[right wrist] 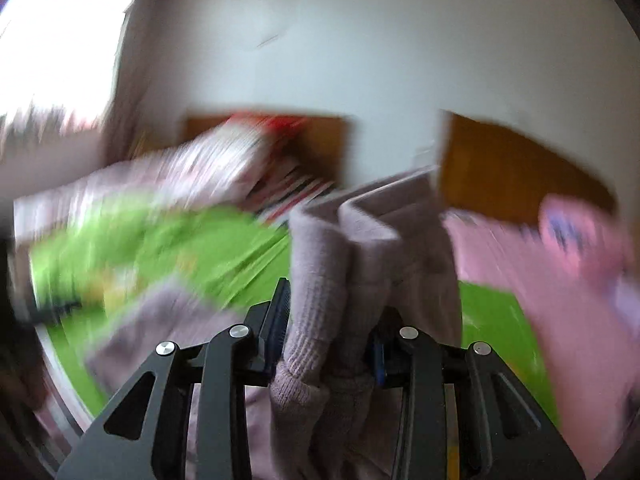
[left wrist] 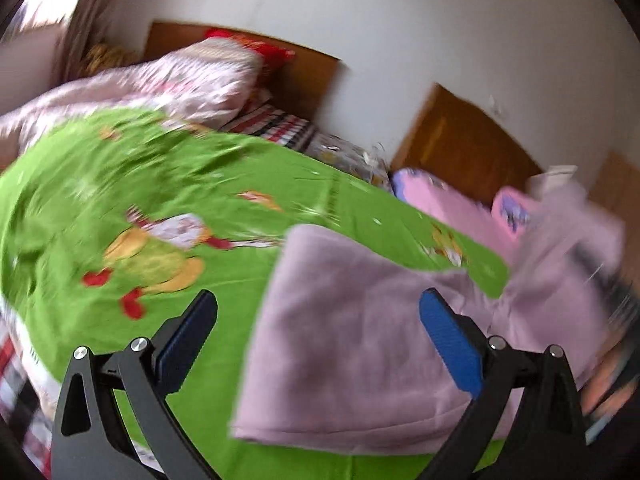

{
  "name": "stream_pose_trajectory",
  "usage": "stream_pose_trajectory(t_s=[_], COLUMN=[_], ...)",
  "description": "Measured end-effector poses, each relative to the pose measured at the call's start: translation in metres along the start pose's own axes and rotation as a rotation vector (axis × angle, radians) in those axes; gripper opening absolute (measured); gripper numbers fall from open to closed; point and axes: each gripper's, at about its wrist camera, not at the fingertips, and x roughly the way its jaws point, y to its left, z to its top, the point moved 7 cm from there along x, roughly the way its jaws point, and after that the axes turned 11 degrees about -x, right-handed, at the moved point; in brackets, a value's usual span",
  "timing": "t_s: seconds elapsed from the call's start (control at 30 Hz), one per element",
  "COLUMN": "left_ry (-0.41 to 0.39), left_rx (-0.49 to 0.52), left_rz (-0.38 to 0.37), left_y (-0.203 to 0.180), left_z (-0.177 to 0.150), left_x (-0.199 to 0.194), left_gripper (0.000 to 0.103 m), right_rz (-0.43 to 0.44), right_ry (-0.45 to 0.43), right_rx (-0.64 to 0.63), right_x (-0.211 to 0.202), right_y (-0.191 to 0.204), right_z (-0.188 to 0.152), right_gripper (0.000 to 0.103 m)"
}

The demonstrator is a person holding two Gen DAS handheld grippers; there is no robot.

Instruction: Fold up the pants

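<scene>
Mauve pants (left wrist: 360,344), part-folded on our green bedsheet (left wrist: 120,184): right gripper (right wrist: 328,344) fingers pinching the ribbed cuffs aloft, left gripper (left wrist: 320,344) fingers spread above the body; next, we judge, lay the cuffs over

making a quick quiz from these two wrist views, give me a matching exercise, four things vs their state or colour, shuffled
Things:
1. left gripper
2. right gripper
3. pants
4. bed sheet

States:
A. bright green with cartoon prints
B. shut on ribbed cuffs
C. open, holding nothing
D. mauve, partly lying on the bed

Pairs: 1-C, 2-B, 3-D, 4-A
</scene>
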Motion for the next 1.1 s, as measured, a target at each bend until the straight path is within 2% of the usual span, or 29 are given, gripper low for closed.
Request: stream_pose_trajectory(t_s=[0.03,0.07,0.13,0.17,0.2,0.33,0.43,0.47,0.53,0.6,0.67,0.73,0.77,0.87,0.93,1.0,1.1], left_ry=[0.012,0.041,0.086,0.116,0.143,0.265,0.434,0.492,0.559,0.676,0.76,0.784,0.796,0.827,0.827,0.827,0.822], left_rx=[-0.036,-0.075,-0.111,-0.127,-0.134,-0.153,-0.144,-0.137,-0.123,-0.133,-0.169,-0.164,-0.151,-0.126,-0.112,-0.113,-0.118], left_rz=[-0.016,-0.042,-0.085,-0.117,-0.145,-0.29,-0.452,-0.481,-0.477,-0.54,-0.609,-0.614,-0.593,-0.506,-0.489,-0.496,-0.499], left_y=[0.01,0.021,0.031,0.035,0.036,0.015,-0.023,-0.038,-0.053,-0.075,-0.096,-0.11,-0.116,-0.12,-0.121,-0.121,-0.116], left_z=[0.003,0.003,0.001,-0.001,-0.004,-0.013,-0.024,-0.028,-0.035,-0.048,-0.057,-0.063,-0.068,-0.083,-0.086,-0.087,-0.087], left_x=[-0.004,-0.005,-0.009,-0.01,-0.011,-0.001,0.021,0.035,0.055,0.075,0.089,0.101,0.11,0.132,0.137,0.135,0.134], left_gripper=[0.101,0.101,0.101,0.101,0.101,0.101,0.101,0.101,0.101,0.101,0.101,0.101,0.101,0.1,0.1,0.099,0.098], right_rz=[0.036,0.081,0.146,0.083,0.017,-0.029,-0.102,-0.114,-0.148,-0.161,-0.171,-0.171,-0.177,-0.158,-0.138,-0.126,-0.122], right_ry=[0.039,0.105,0.212,0.21,0.172,0.092,0.005,-0.019,-0.067,-0.088,-0.098,-0.091,-0.094,-0.069,-0.084,-0.078,-0.086], right_rx=[-0.105,-0.233,-0.415,-0.506,-0.564,-0.508,-0.47,-0.446,-0.403,-0.386,-0.378,-0.401,-0.408,-0.506,-0.534,-0.498,-0.327], right_x=[0.015,0.036,0.063,0.068,0.065,0.05,0.032,0.027,0.016,0.011,0.015,0.022,0.021,0.022,0.013,-0.001,-0.031], right_y=[0.036,0.081,0.14,0.158,0.164,0.144,0.137,0.136,0.126,0.12,0.115,0.121,0.127,0.143,0.146,0.132,0.085], right_z=[-0.002,-0.014,-0.047,-0.059,-0.061,-0.054,-0.043,-0.04,-0.038,-0.042,-0.042,-0.044,-0.047,-0.056,-0.06,-0.066,-0.08], right_gripper=[0.034,0.034,0.033,0.034,0.034,0.031,0.028,0.028,0.028,0.027,0.028,0.028,0.03,0.062,0.064,0.064,0.064])
